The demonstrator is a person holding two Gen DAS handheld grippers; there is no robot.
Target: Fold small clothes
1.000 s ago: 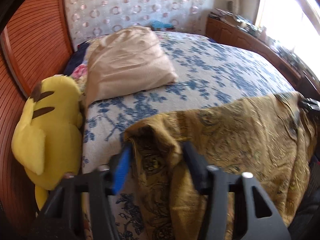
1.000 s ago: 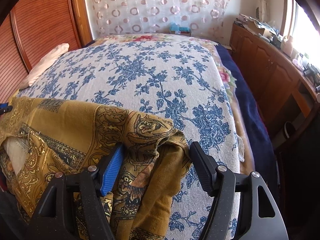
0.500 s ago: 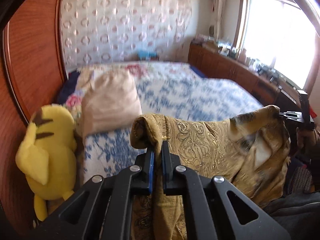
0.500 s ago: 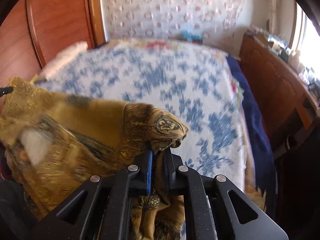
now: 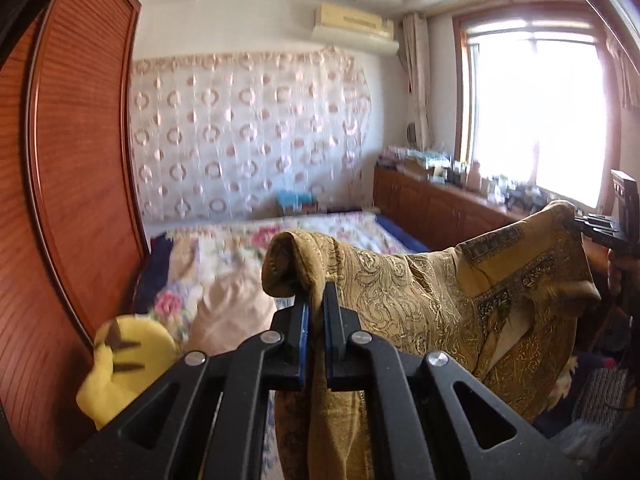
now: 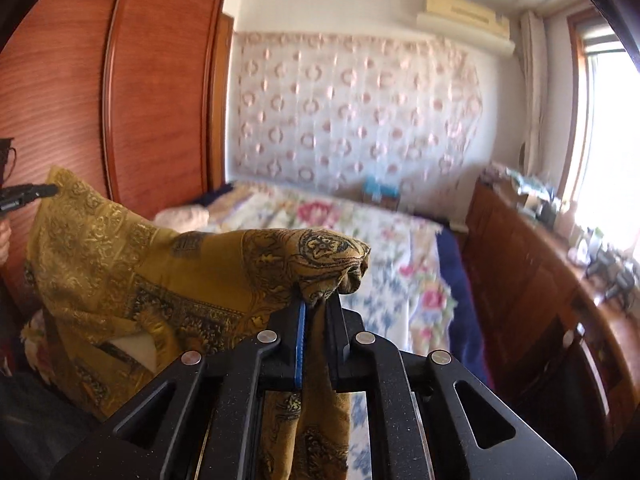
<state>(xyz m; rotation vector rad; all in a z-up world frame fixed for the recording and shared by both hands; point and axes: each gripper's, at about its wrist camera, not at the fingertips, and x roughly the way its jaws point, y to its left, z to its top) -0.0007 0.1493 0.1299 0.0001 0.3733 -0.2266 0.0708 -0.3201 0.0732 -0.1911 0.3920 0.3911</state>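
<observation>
A mustard-gold garment with dark paisley print hangs stretched in the air between my two grippers, above the bed. My left gripper is shut on one bunched corner of it. My right gripper is shut on the opposite corner; it also shows in the left wrist view at the far right. The garment sags between the two grips, and a pale lining patch shows low on it. The left gripper's tip shows at the left edge of the right wrist view.
The bed with a floral cover lies below and ahead. A beige pillow and a yellow plush toy lie at its left side by the wooden wardrobe. A cluttered wooden sideboard runs under the window on the right.
Both grippers closed on the garment's corners on the bed, then lifted it. The garment now hangs in the air and the views point higher into the room.
</observation>
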